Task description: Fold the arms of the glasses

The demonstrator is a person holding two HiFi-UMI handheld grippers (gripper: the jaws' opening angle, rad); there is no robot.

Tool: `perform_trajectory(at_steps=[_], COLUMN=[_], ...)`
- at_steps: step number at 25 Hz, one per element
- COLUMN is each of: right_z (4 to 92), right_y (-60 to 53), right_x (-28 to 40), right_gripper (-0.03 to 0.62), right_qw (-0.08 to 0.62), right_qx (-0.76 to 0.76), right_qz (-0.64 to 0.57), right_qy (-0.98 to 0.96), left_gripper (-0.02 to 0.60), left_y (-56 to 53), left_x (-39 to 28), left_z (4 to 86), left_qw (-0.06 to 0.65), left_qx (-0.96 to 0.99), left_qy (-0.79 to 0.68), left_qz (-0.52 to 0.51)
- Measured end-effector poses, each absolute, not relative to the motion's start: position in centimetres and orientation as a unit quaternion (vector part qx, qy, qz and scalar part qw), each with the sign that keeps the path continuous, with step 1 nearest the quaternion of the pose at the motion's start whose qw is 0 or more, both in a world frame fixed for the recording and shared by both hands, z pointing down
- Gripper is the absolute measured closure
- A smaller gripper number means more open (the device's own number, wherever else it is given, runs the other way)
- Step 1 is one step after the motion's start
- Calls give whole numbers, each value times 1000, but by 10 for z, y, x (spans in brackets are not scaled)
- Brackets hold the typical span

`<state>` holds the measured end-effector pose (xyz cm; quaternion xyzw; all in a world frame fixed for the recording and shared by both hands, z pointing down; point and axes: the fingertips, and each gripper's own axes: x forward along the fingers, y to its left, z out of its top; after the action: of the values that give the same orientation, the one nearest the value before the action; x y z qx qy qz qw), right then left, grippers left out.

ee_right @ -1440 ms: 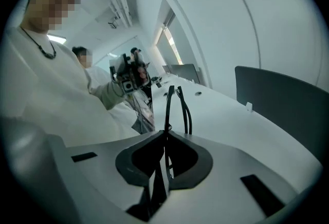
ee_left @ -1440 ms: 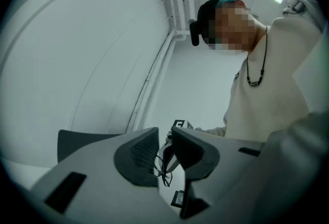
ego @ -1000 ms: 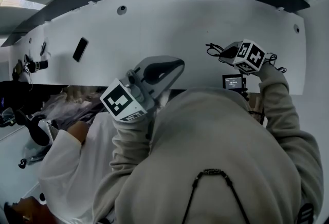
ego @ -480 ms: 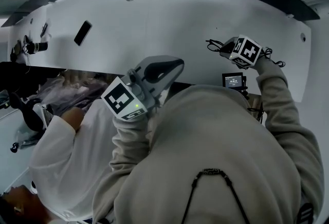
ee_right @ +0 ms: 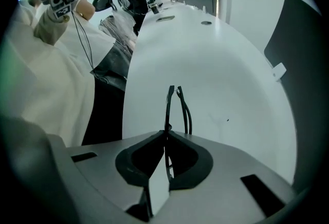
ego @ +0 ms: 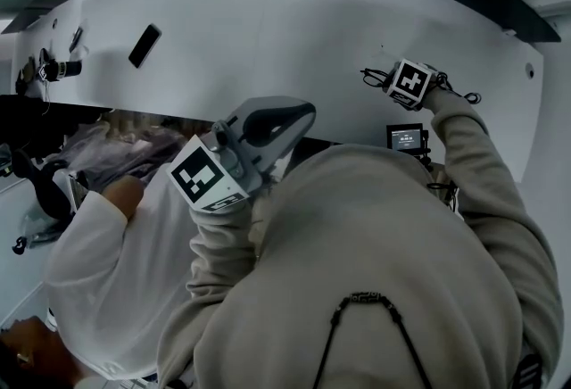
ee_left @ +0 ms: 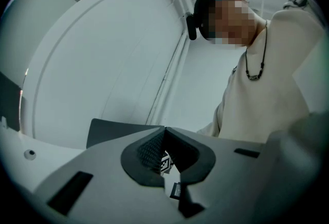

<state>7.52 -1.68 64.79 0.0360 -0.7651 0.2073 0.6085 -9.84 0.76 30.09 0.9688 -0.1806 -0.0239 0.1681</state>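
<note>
Right gripper view: the right gripper (ee_right: 165,134) has its jaws closed almost fully, with only a thin gap between them, and that gap is filled by a slim dark bar of the glasses (ee_right: 177,107). The pads pinch this bar. The rest of the frame stands out past the jaw tips as two narrow dark strips, seen edge-on, over the white table (ee_right: 226,58). Whether the glasses touch the table surface cannot be told from here. Whether the arms are open or folded cannot be settled either, since the edge-on angle hides the hinges.

In the head view the same gripper points steeply down at the far right of the table, and dark frame parts show on either side of its marker cube. The narrow pinch on one thin member looks meant to fix the glasses in place, so that the other hand can swing an arm against it.

The left gripper (ee_left: 164,131) has its jaws fully together with nothing between them. It is held level near the person's chest, well apart from the glasses. It is judged to be waiting, and it would have to cross to the glasses before any folding.

A small screen device (ego: 406,139) stands near the right forearm, below the glasses.
</note>
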Motion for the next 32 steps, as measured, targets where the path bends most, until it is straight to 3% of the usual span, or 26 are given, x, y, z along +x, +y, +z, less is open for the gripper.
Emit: perform_trajectory(at_steps=[19, 32], right_z=[687, 697], right_y=[-24, -21], right_x=[83, 73], right_gripper=[556, 556], right_qw=[695, 675], right_qx=[1, -16], right_qz=[140, 138], right_qy=[-705, -724], left_gripper=[577, 577], left_y=[6, 9], left_x=[-104, -99], left_z=[318, 317], left_qw=[188, 187], left_qx=[962, 964], left_qy=[-195, -189], left_qz=[-16, -20])
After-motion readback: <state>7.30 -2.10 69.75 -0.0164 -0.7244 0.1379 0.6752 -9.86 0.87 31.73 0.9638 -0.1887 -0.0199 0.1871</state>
